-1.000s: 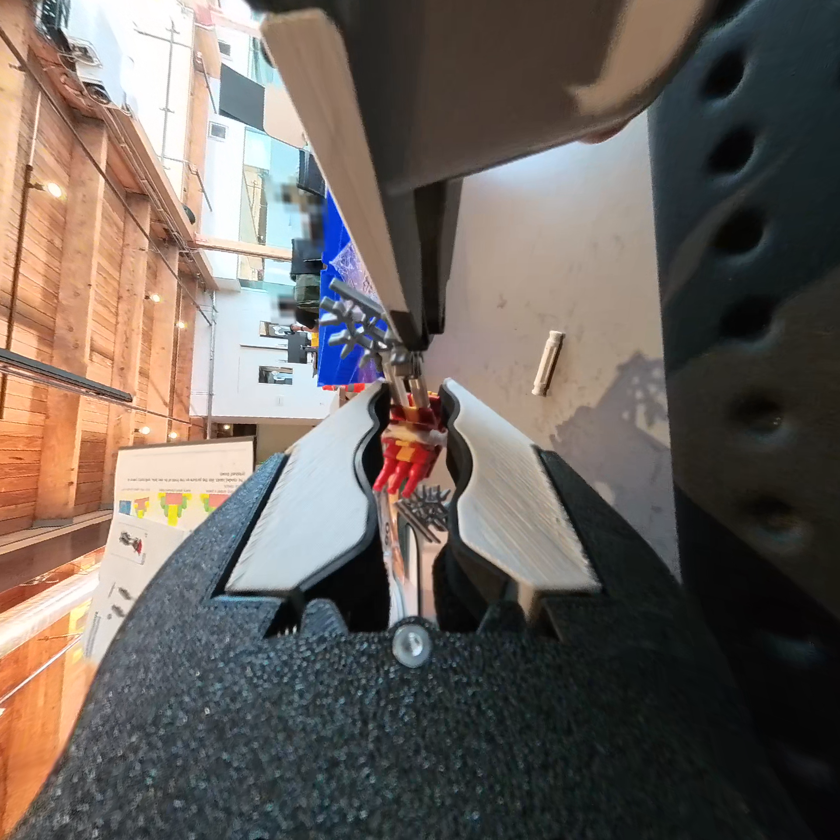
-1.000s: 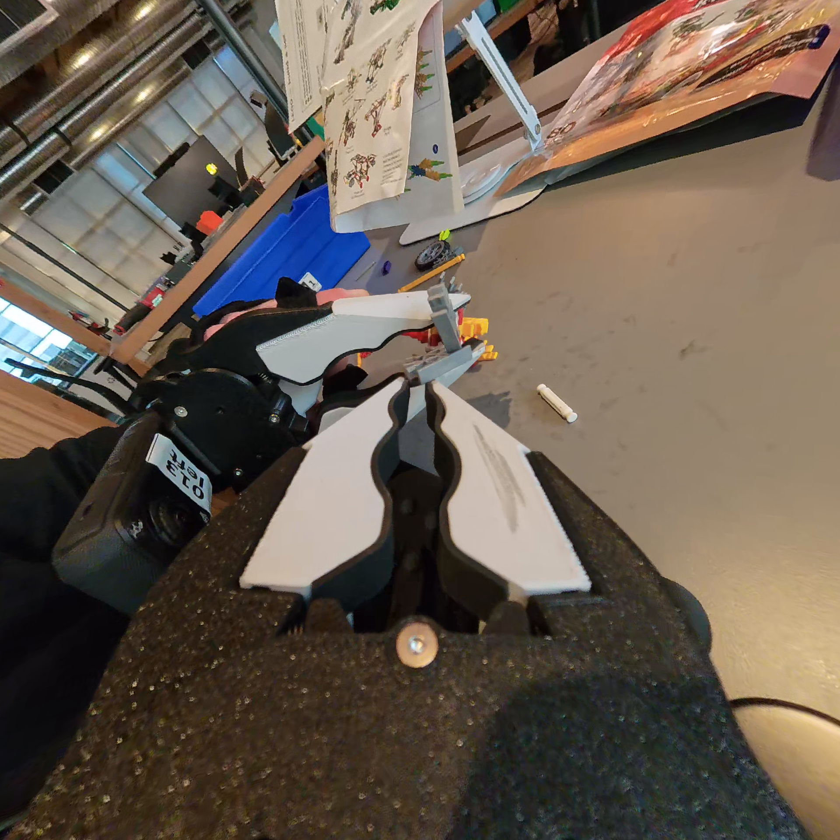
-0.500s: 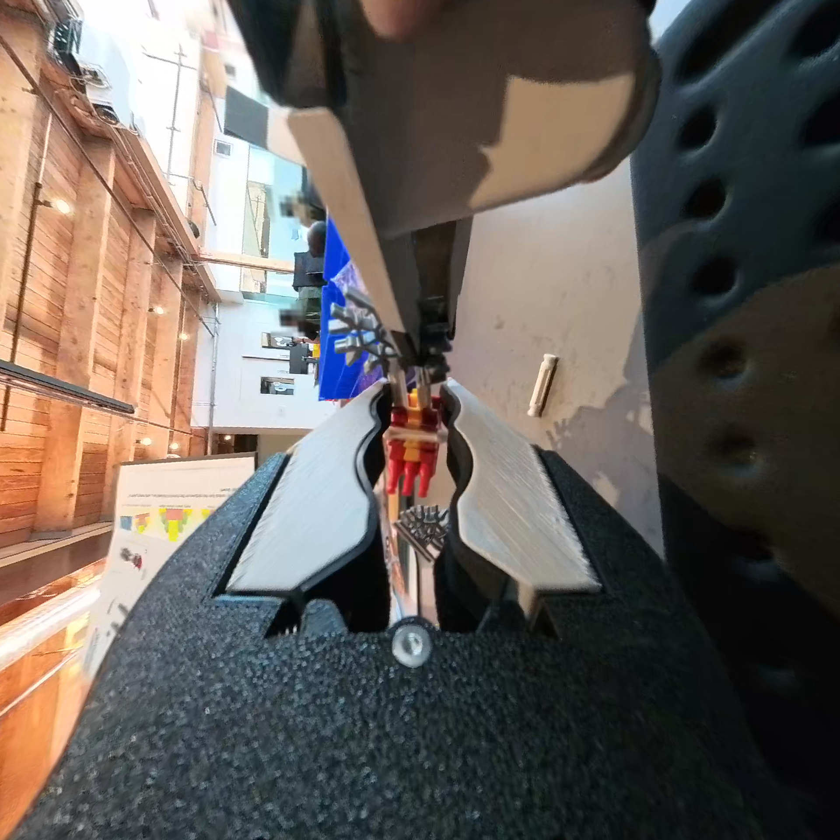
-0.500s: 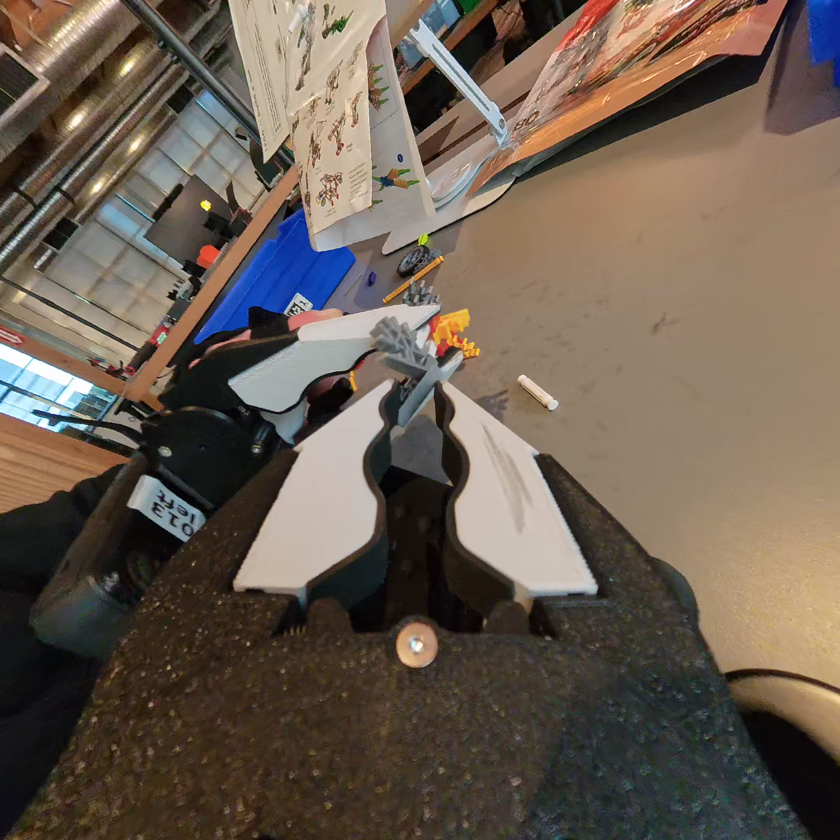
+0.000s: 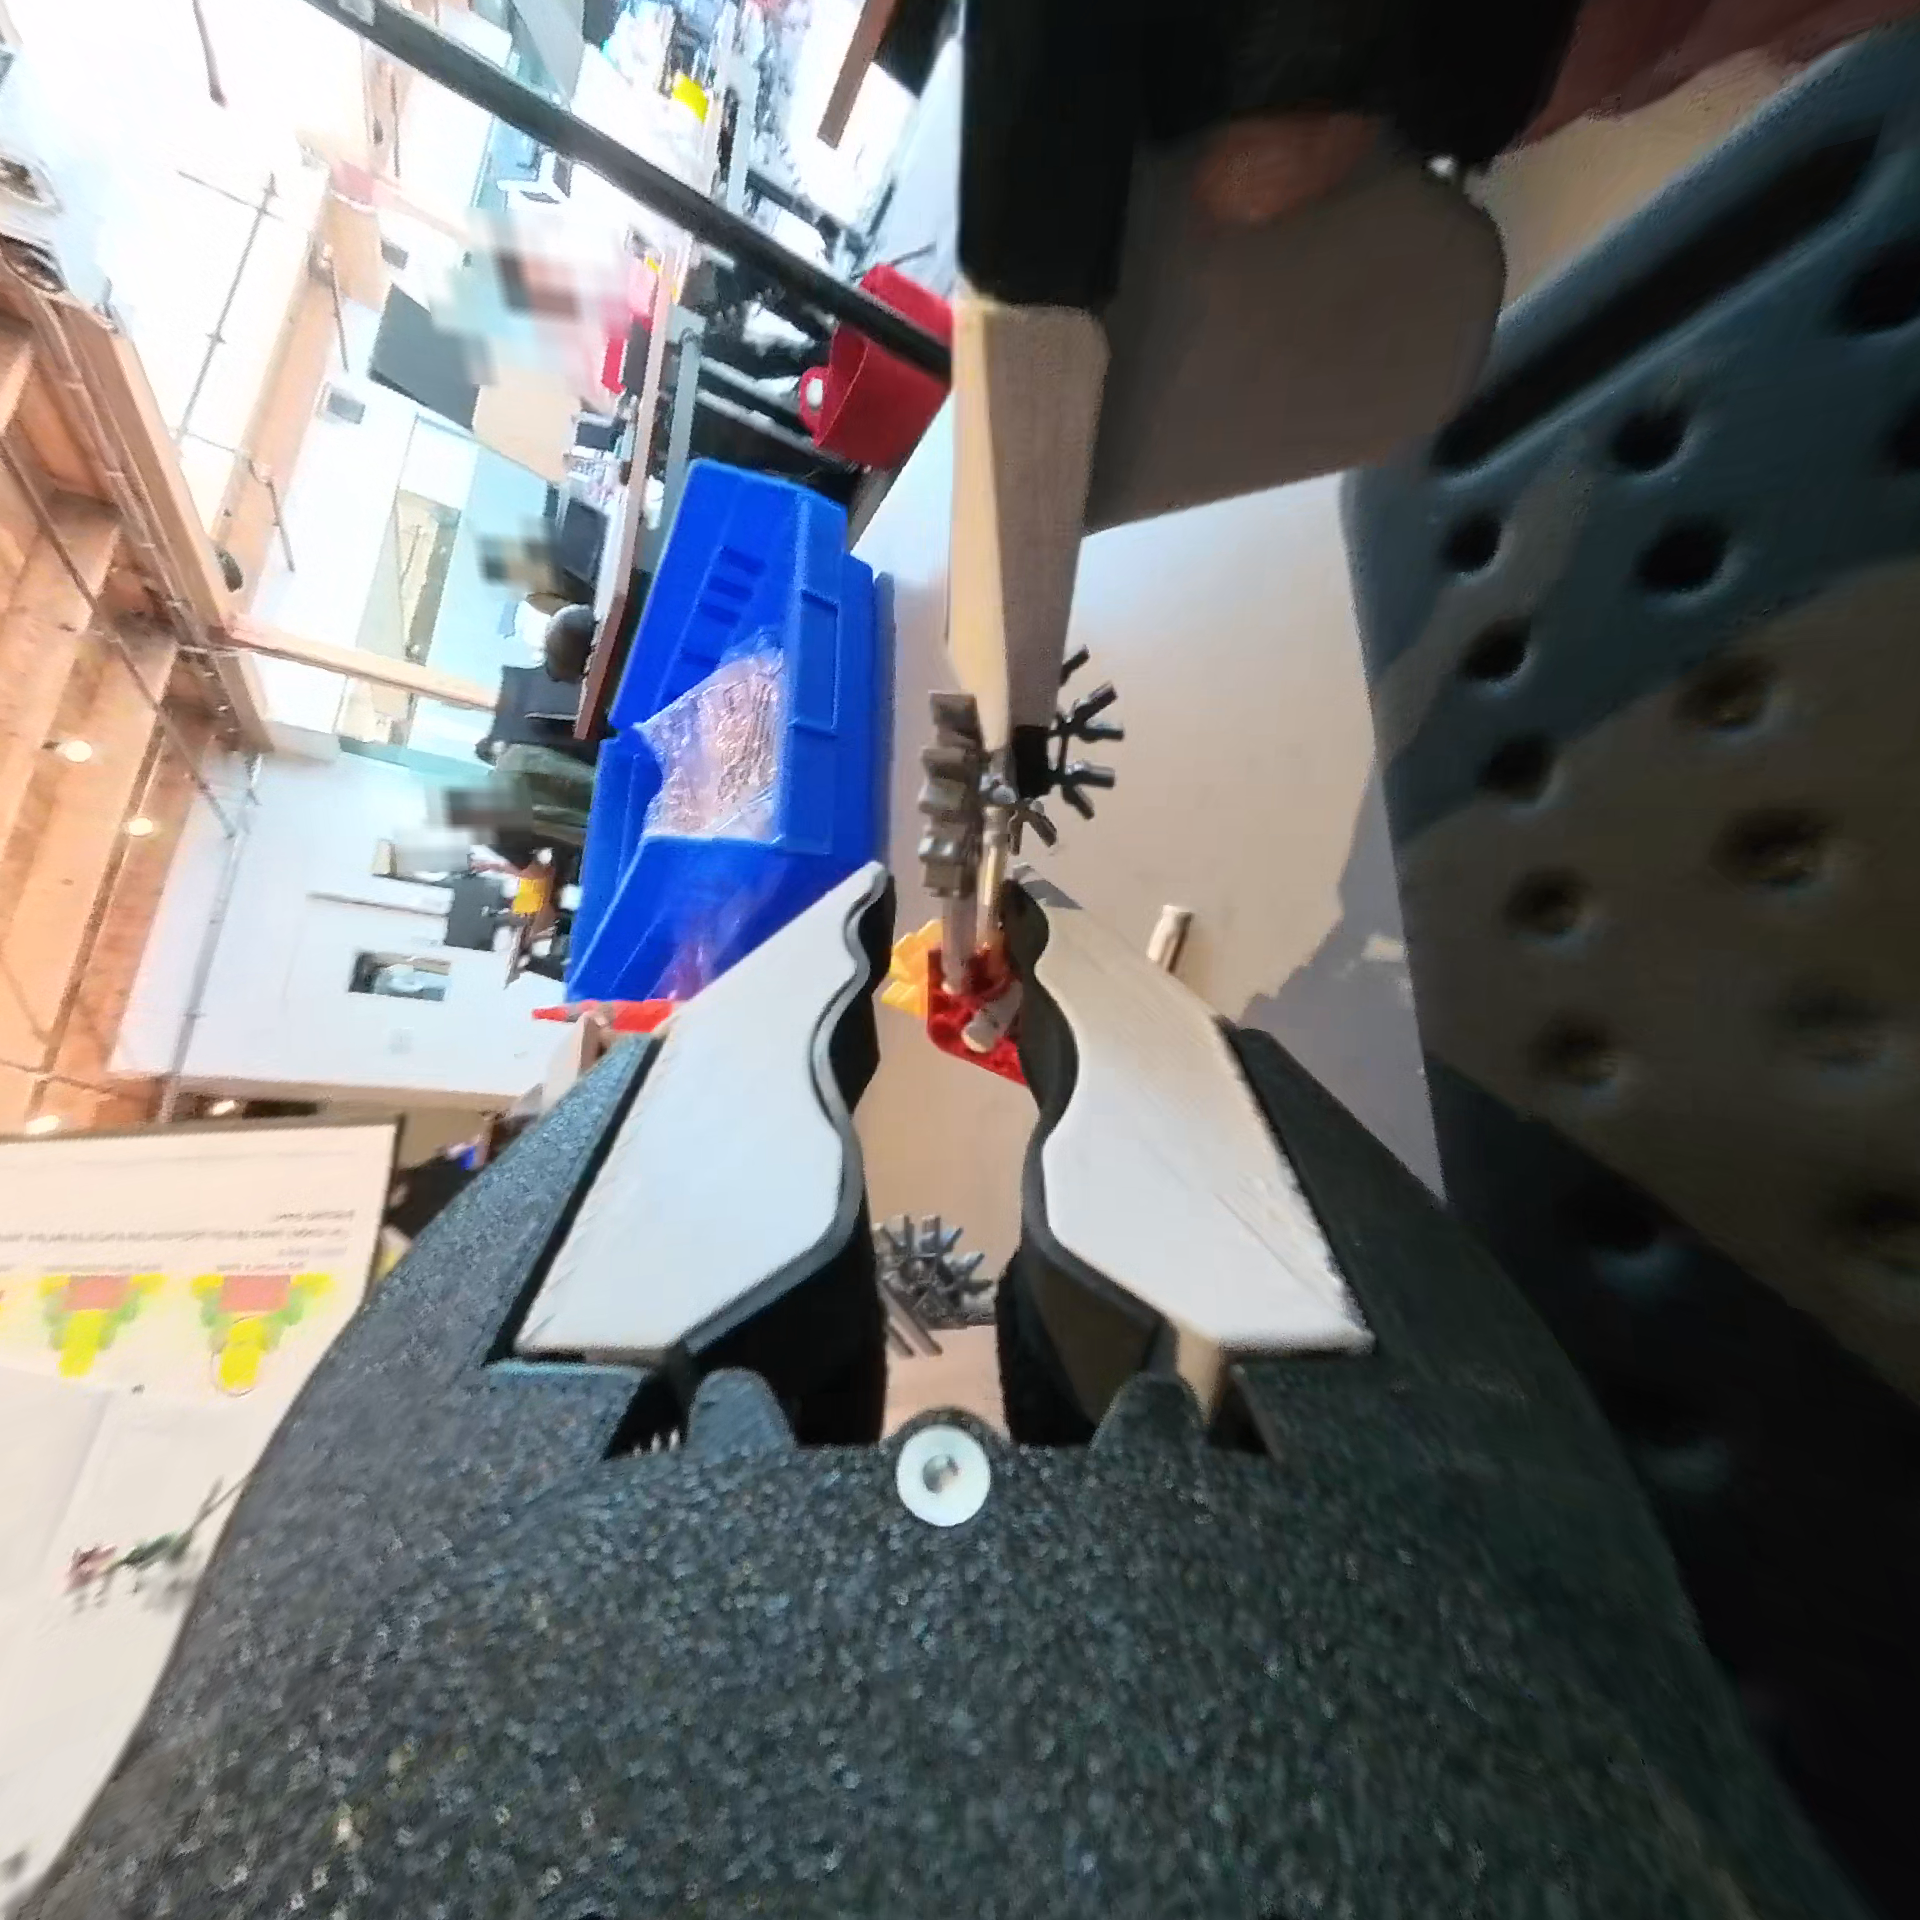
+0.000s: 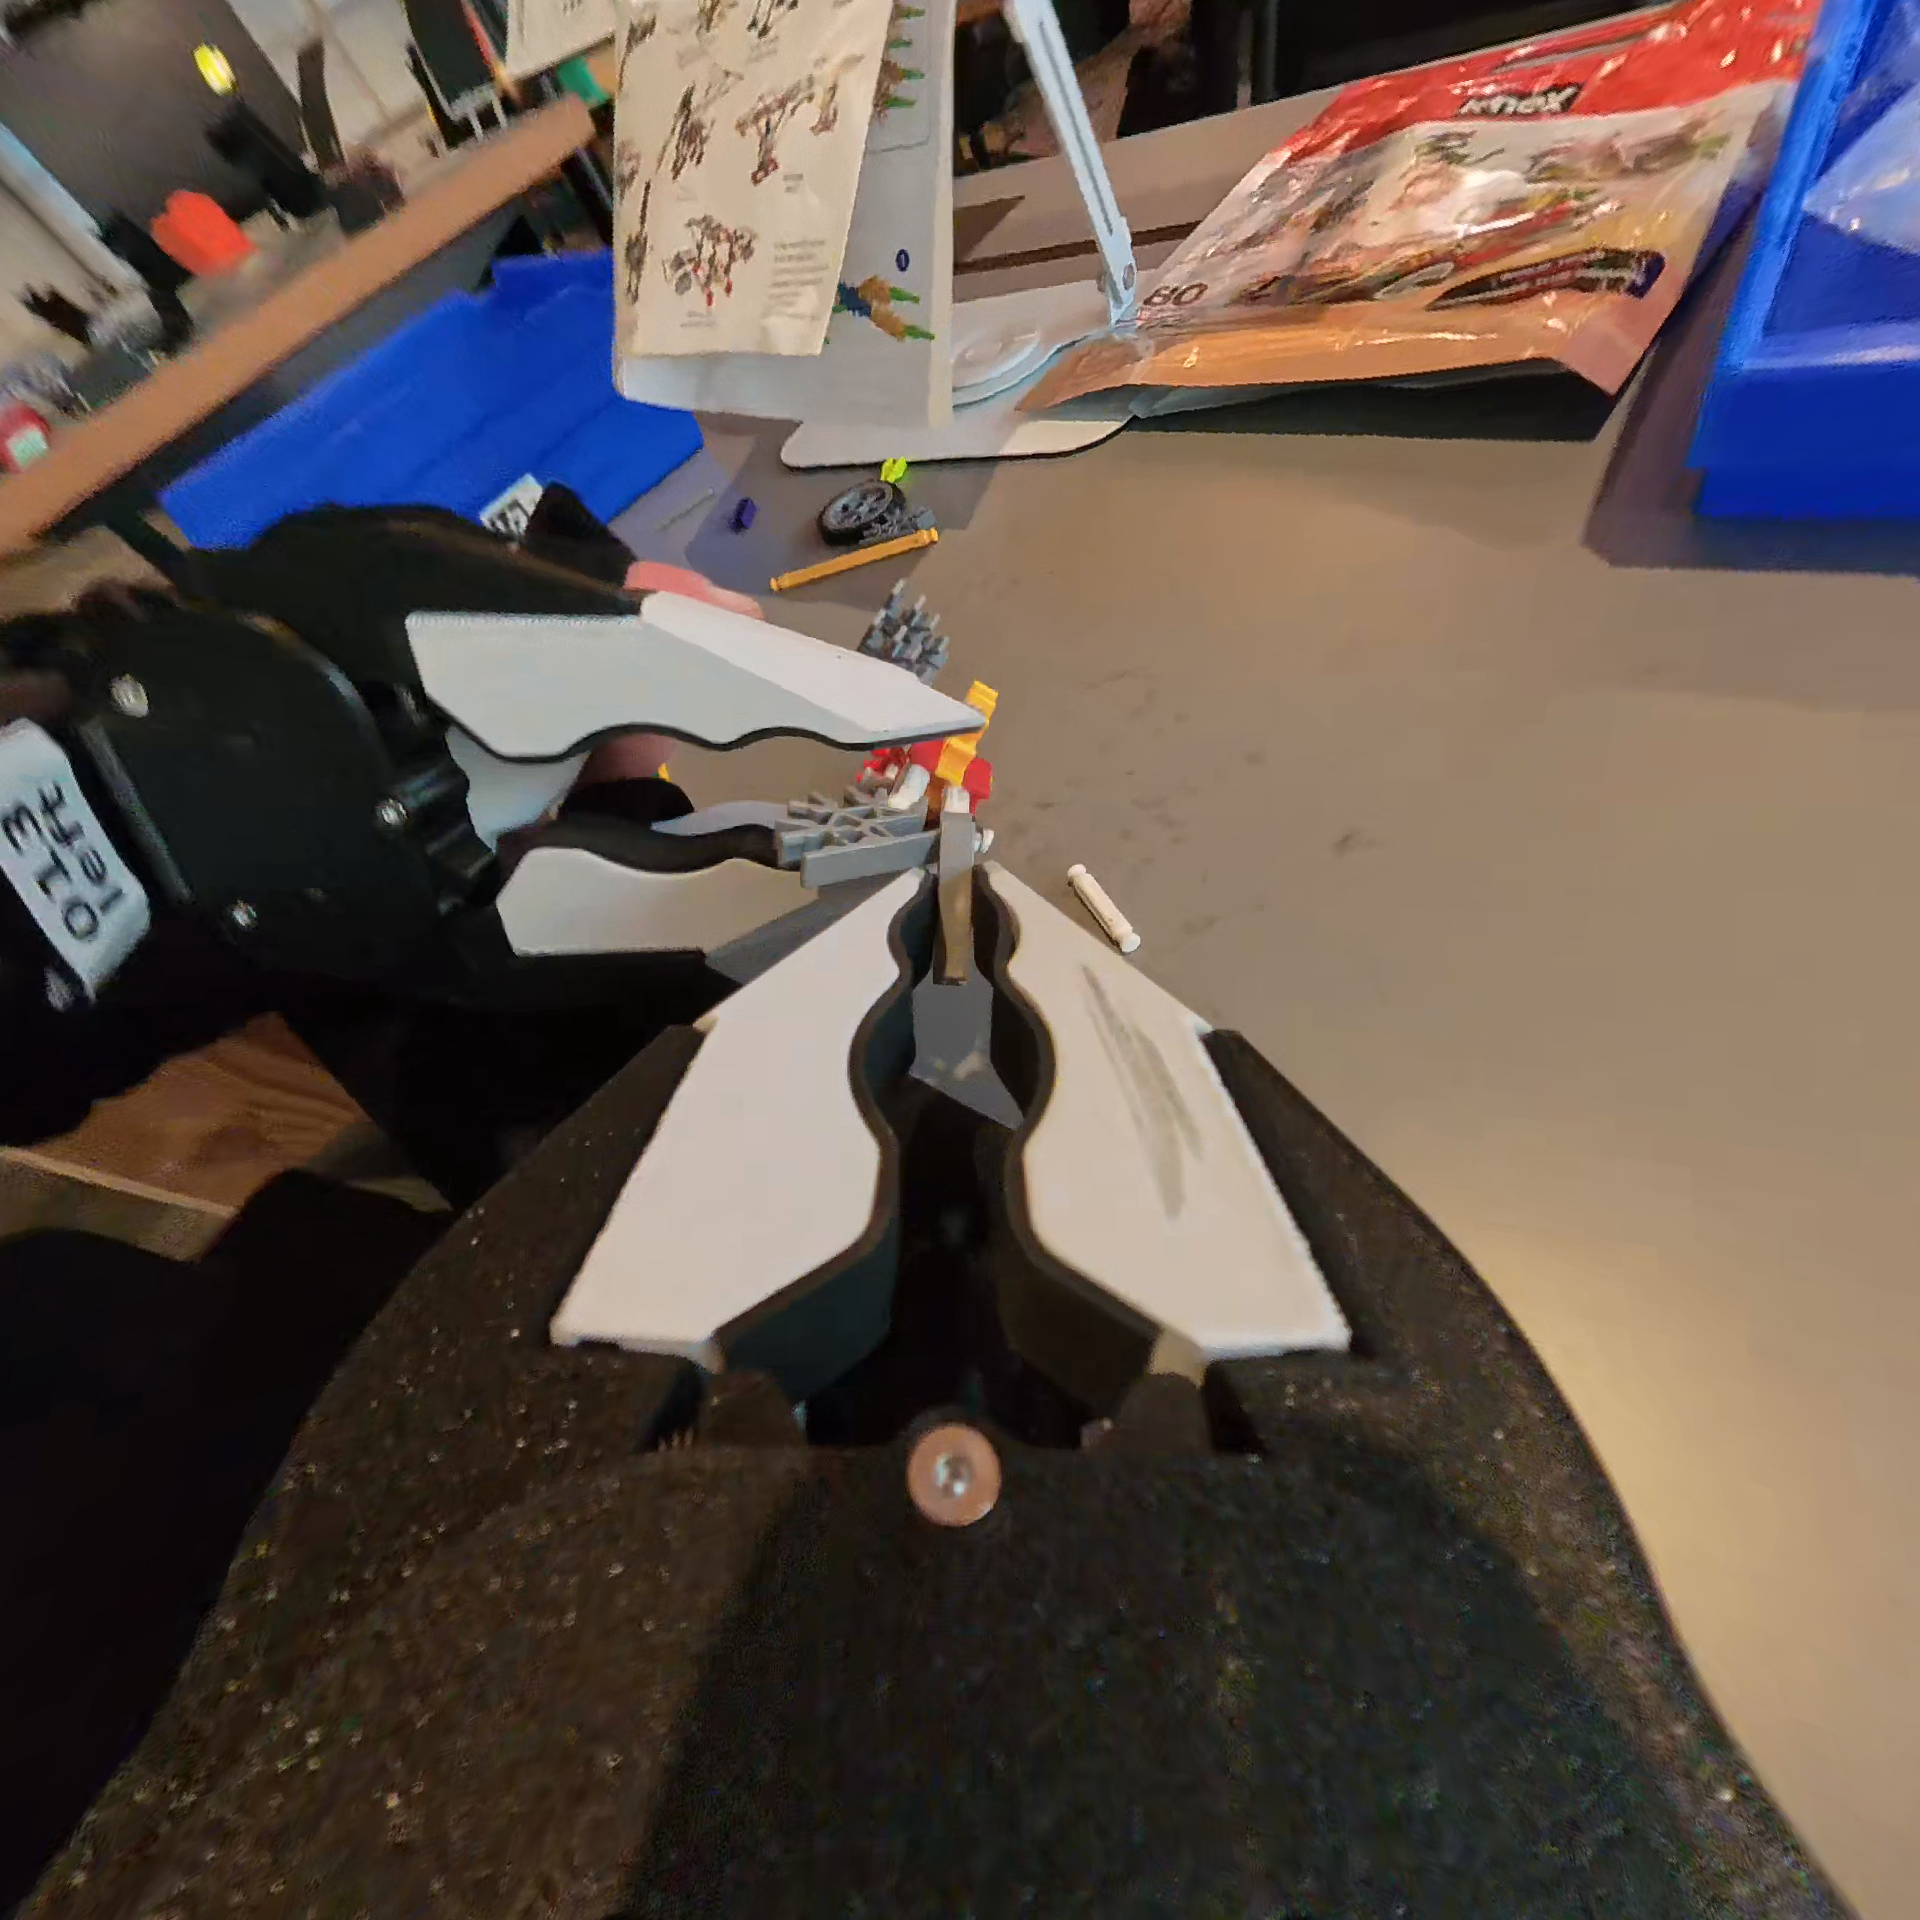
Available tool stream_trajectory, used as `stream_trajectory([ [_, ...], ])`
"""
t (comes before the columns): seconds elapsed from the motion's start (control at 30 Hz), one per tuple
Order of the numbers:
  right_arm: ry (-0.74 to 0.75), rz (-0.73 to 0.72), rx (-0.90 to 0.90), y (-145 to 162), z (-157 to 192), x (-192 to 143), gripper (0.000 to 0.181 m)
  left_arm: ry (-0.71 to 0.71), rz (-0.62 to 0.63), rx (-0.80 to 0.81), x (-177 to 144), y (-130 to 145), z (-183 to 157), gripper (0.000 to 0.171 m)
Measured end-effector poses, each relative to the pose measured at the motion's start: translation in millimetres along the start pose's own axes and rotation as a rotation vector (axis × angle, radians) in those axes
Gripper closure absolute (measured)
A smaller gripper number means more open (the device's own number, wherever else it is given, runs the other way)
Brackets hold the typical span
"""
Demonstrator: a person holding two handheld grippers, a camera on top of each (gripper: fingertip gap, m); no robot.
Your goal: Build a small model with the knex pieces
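Right tongs [image 6: 951, 883] clamped on flat grey toothed piece [image 6: 951, 925]. Left tongs [image 5: 951, 914] parted around red-yellow toy cluster [image 5: 961, 1003], touching one finger. Smooth grey worktop [image 6: 1455, 831] bare rightward; white peg [image 6: 1103, 907] near.

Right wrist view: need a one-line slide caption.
Right gripper shut on a grey connector piece, meeting the open left gripper at a red-yellow toy assembly above the grey table.

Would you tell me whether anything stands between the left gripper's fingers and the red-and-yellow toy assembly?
Nothing visible does. The red-and-yellow assembly sits right between the fingers of the open left gripper, near their tips. It is carried on a gray connector that the right gripper clamps.
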State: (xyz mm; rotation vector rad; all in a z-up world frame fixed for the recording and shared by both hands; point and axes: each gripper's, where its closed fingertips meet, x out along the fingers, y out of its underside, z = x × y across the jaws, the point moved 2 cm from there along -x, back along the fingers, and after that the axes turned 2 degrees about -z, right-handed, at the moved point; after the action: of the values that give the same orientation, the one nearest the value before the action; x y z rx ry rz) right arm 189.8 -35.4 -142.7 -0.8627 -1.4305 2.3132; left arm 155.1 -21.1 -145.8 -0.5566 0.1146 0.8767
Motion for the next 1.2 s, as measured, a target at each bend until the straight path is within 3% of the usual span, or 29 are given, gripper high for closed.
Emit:
stream_trajectory([
  [0.17,0.045,0.021,-0.091,0,-6,-4,0.176,0.066,-0.157,-0.039,-13,-21,-3,0.150],
  [0.3,0.027,0.037,-0.178,-3,-2,-6,0.176,0.063,-0.174,-0.008,-14,-26,-2,0.165],
  [0.77,-0.090,0.210,-0.937,12,16,-13,0.176,0.421,-0.292,-0.092,-34,-31,-20,0.166],
  [1.2,-0.221,0.288,-1.487,20,33,-19,0.175,0.721,-0.350,-0.225,-49,-37,-30,0.167],
])
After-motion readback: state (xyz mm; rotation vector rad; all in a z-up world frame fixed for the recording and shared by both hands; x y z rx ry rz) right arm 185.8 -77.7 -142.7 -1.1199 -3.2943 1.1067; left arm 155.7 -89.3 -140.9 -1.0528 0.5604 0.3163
